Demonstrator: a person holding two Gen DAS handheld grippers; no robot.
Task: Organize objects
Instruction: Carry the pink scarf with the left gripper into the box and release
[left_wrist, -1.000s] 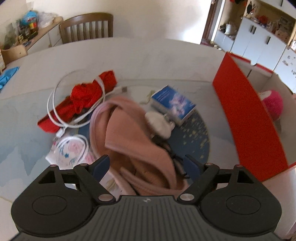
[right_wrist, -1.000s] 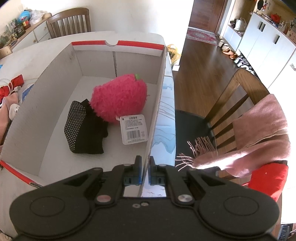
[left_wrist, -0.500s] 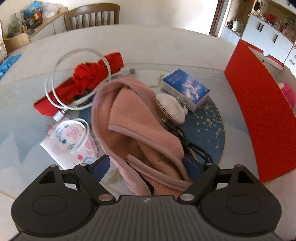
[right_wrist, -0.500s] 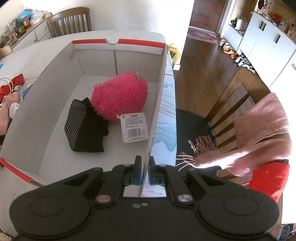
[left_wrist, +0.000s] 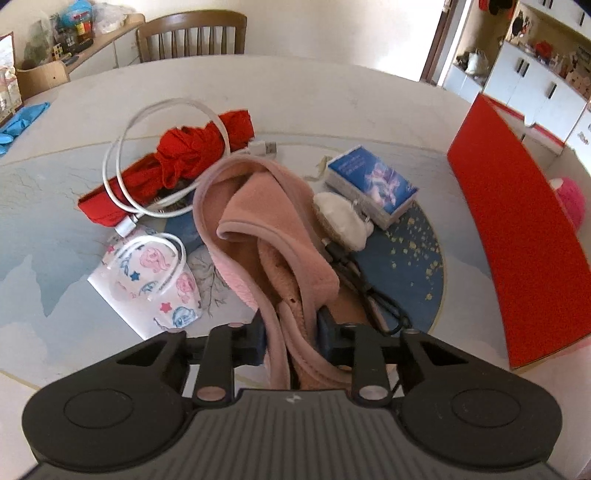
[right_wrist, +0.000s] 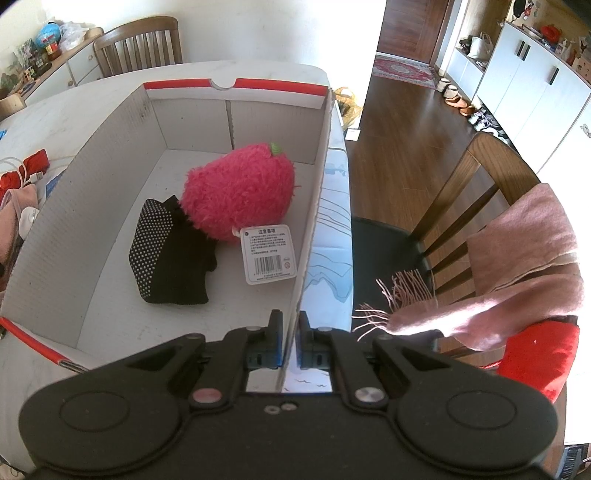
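The soft pink fleece garment (left_wrist: 266, 236) is lying heaped in the middle of the pale marble-patterned table (left_wrist: 332, 92), and the left gripper (left_wrist: 291, 341) is pinching its near edge, the fingers closed down narrow onto a fold of the cloth. To the left of it a red folded umbrella (left_wrist: 173, 166) is lying under a looped white charging cable (left_wrist: 122, 158), with a cartoon-printed child's face mask (left_wrist: 147, 280) nearer; to the right a blue tissue packet (left_wrist: 373, 184), a small white pouch (left_wrist: 341, 219) and a black cable (left_wrist: 369, 291) are sitting touching or just beside the fleece. Farther right the red-and-white cardboard box (left_wrist: 517, 229) is standing open, and the right gripper (right_wrist: 290, 343) is clamping its right wall, the fingers drawn tight on either side of the card. Inside, a fluffy pink strawberry plush (right_wrist: 240, 192) with a paper tag is resting against a black dotted sock (right_wrist: 162, 251). I judge the fleece is about to be carried into the box. The black cable is running right under the cloth's edge, so a lift may be dragging it, and perhaps the white pouch, along or off the table. The grip is taking only one fold, so the heavy fleece could be slipping free midway. The trailing cloth might also be catching on the box wall.
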